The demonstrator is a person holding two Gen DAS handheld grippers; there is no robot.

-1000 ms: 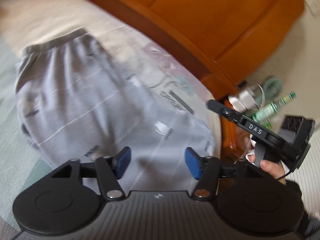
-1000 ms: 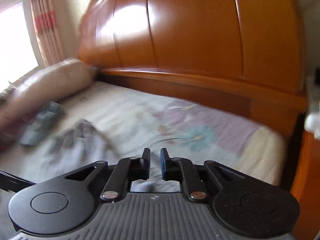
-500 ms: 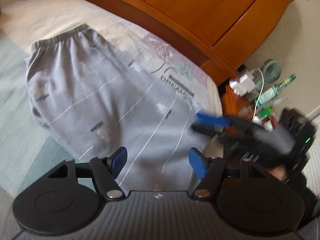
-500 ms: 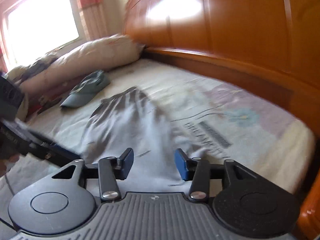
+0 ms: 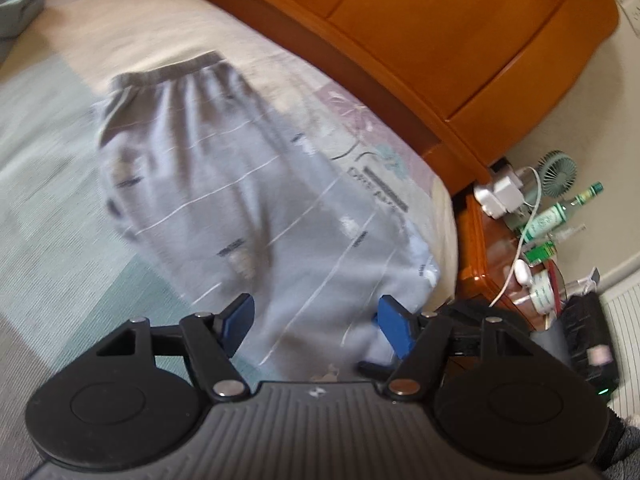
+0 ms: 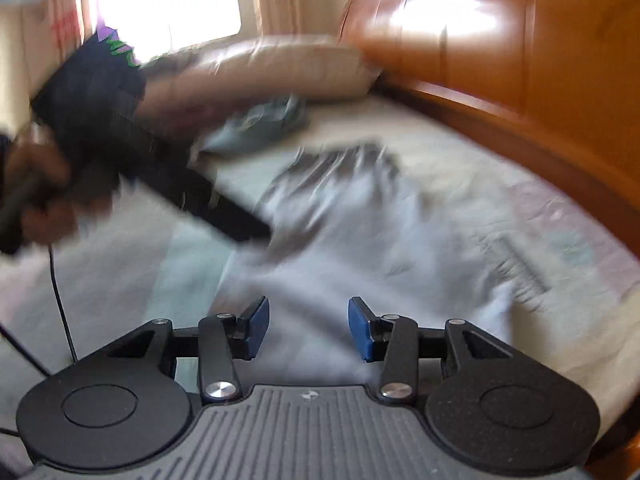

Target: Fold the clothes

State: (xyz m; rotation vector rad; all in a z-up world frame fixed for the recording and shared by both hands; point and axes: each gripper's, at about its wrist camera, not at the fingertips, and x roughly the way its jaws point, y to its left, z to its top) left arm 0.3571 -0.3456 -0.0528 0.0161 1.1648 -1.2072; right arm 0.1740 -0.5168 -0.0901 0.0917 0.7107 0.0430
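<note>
Left wrist view, grey trousers (image 5: 256,216) flat on bed (image 5: 60,168), left tool (image 5: 314,326) open above them

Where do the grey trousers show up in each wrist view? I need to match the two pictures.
Left wrist: grey trousers fill the centre, waistband at the top, running down between the open left claw.
Right wrist: grey trousers lie centre, blurred, waistband away from the open right claw.
Shared landmark: the wooden headboard, upper right in both.

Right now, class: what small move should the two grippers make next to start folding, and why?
Probably lower both onto the near hem. The grey trousers lie flat, while the left gripper and right gripper are open and empty above them.
</note>
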